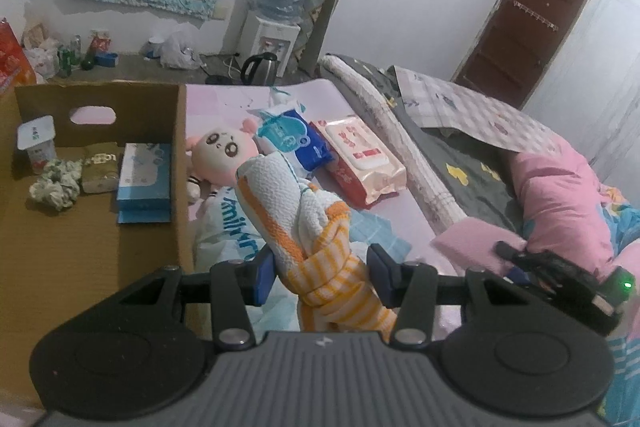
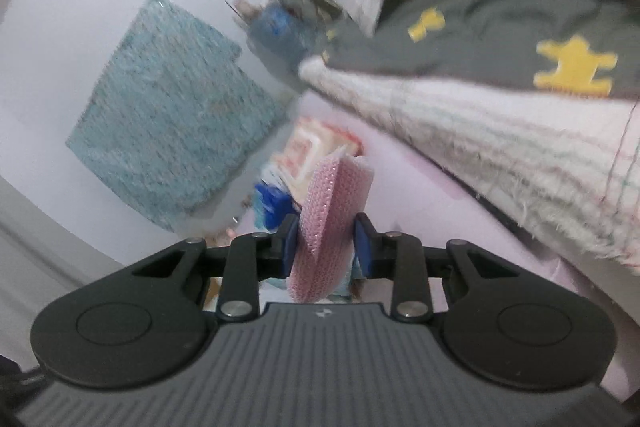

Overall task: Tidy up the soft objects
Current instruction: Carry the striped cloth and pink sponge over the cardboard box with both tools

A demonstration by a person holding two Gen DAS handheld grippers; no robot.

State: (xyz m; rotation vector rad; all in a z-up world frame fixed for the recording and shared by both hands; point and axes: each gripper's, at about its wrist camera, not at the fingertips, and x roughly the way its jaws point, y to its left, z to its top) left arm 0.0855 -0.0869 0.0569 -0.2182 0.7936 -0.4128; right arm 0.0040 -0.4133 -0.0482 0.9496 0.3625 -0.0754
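Both grippers are loaded. My left gripper (image 1: 322, 277) is clamped on a knotted white towel with orange stripes (image 1: 298, 211), lifted above the pink bed sheet (image 1: 320, 95) just beside the open brown cardboard box (image 1: 100, 99) at the bed's left edge. My right gripper (image 2: 326, 245) pinches a folded pink textured cloth (image 2: 330, 215), its jaws narrow. On the sheet a pink plush doll (image 1: 224, 151) lies against the box's outer wall.

- A folded pink cloth (image 2: 332, 223) is clamped upright in the right gripper (image 2: 326, 247).
- A grey blanket (image 2: 480, 27) with yellow shapes is seen beyond, blurred.
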